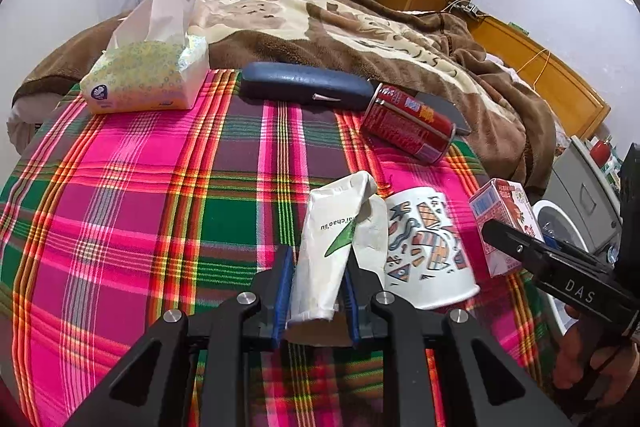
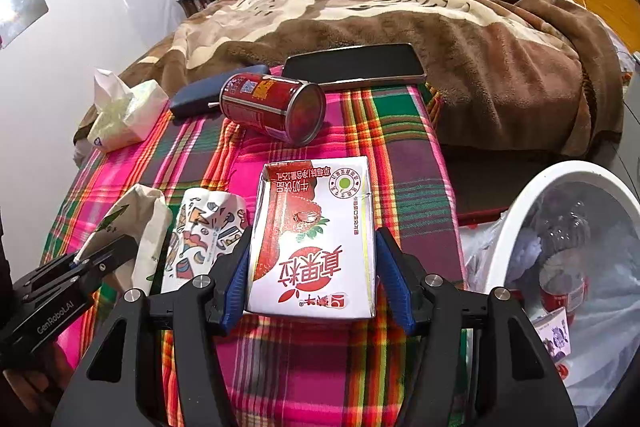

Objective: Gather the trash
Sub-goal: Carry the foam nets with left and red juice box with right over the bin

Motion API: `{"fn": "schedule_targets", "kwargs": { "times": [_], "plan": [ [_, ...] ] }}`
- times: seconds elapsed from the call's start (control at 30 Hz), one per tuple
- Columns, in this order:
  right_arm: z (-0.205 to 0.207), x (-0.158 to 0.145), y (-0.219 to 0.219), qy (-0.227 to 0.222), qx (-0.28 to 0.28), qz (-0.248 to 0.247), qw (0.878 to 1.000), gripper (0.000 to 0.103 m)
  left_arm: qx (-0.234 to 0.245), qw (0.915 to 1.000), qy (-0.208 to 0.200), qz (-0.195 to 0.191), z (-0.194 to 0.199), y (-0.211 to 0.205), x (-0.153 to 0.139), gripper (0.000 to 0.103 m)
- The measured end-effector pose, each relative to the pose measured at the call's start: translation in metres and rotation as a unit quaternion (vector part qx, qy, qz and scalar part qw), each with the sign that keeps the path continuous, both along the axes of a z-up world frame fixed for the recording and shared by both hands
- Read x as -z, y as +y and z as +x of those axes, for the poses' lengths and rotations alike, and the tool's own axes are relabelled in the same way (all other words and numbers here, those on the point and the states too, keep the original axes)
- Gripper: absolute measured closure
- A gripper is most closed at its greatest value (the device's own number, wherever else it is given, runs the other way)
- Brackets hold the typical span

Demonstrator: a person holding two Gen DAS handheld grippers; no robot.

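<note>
Trash lay spread over the plaid counter [image 1: 140,207] beside the bed: a crushed white paper cup [image 1: 324,251], a patterned cup [image 1: 428,247] on its side, a strawberry milk carton [image 2: 316,239] and a red can [image 2: 272,105] tipped over further back. We had the left gripper [image 1: 316,291] pinched narrow on the crushed white paper cup, its blue pads pressing both flanks. Our right gripper [image 2: 314,275] stood at middling width around the milk carton, pads against its sides, so we judged the carton held. The white bin [image 2: 520,219] with its plastic liner sat just off the counter's right edge, already holding some rubbish.

We saw several risks from here. The crushed cup was soft and flattened, so it could slide out of the pads if we swung fast. The carton's smooth faces could slip or buckle, and any leftover milk might squirt out. The two grippers sat near each other, so moving both toward the bin at once could make them collide. The patterned cup lay touching the crushed one and might get dragged off the counter. The phone [image 2: 354,65] and the dark case [image 1: 306,87] were not trash and had to stay.
</note>
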State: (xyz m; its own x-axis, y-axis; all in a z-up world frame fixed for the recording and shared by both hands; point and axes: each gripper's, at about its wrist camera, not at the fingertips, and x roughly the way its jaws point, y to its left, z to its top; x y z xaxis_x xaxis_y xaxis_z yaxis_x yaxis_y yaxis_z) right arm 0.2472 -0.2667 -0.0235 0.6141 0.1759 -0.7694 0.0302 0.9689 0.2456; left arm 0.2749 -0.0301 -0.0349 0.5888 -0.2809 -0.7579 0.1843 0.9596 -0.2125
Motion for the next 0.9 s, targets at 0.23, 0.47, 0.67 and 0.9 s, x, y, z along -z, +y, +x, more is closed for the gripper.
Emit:
{"fn": "schedule_targets", "kwargs": {
  "times": [0.23,0.47,0.67,0.9],
  "plan": [
    [-0.017,-0.015,-0.012,-0.018,0.016,0.008,1.000,0.044,0.000,0.9998,-0.020,-0.003,-0.019,-0.003,-0.021,0.080],
    [-0.039,-0.026,-0.030,-0.032,0.033,0.016,0.999,0.044,0.014,0.9991,-0.040,-0.007,-0.039,-0.017,-0.042,0.080],
    [-0.057,-0.033,-0.050,-0.041,0.056,0.012,0.998,0.044,0.039,0.9977,-0.055,-0.008,-0.055,-0.044,-0.058,0.080],
    [-0.077,-0.040,-0.079,-0.048,0.081,0.009,0.996,0.044,0.070,0.9953,-0.065,-0.011,-0.071,-0.081,-0.069,0.080]
  ]
}}
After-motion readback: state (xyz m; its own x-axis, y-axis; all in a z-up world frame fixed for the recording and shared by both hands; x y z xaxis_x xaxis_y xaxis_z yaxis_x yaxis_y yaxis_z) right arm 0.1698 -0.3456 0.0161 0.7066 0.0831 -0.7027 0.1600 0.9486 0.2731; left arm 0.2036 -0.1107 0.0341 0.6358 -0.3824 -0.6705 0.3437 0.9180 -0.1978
